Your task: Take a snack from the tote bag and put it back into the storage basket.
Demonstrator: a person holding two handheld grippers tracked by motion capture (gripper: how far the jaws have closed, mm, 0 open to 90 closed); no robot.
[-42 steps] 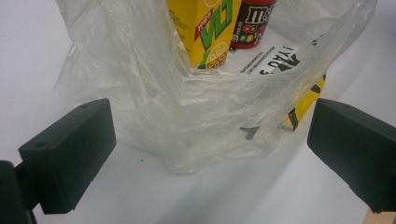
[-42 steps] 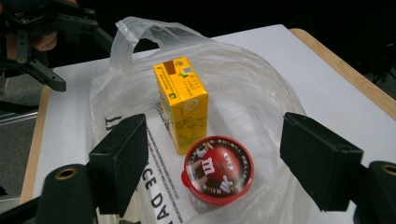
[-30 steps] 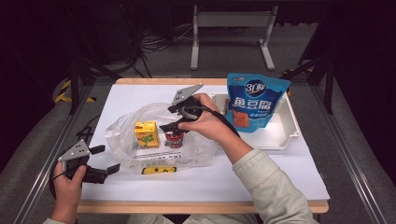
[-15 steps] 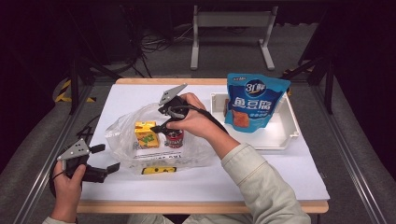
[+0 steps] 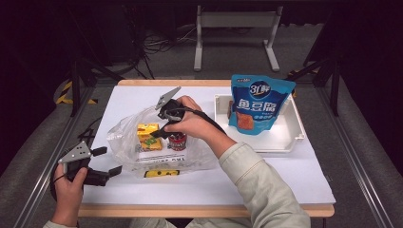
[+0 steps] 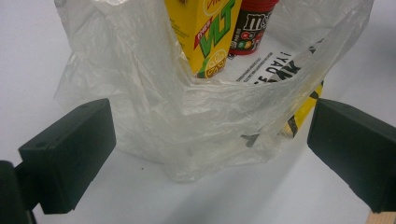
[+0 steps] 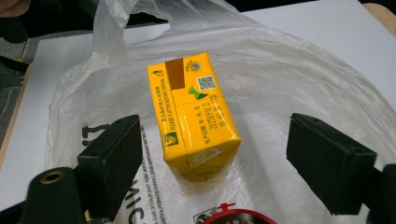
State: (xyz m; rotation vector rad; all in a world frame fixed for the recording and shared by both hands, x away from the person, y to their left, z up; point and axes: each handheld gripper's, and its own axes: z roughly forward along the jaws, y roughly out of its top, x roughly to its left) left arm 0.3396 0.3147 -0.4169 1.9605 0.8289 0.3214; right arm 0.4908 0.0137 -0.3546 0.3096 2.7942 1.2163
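Left gripper [image 5: 105,161] rests near the front left corner of the desk [image 5: 266,175], jaws spread wide and holding nothing; in the left gripper view the crumpled near edge of the plastic bag [image 6: 187,126] lies between them but apart from both pads. That bag sits in the middle of the desk, mouth open upward, with a yellow carton [image 5: 148,136] standing inside and a red can [image 5: 177,141] just beside it on the right. Over them hangs the right gripper [image 5: 160,133], also wide open and empty; the right gripper view looks down on the carton [image 7: 194,116] midway between the two jaws, touched by neither, with the can's red rim [image 7: 229,217] at the bottom edge. To the far right a blue pouch [image 5: 259,102] stands in a white tray [image 5: 285,142].

The step in hand looks like working items in or out of the bag, with the carton lined up for a grasp. The next move likely calls for lowering the right gripper squarely around the carton without snagging the film or knocking the can, while the left pins the bag edge.
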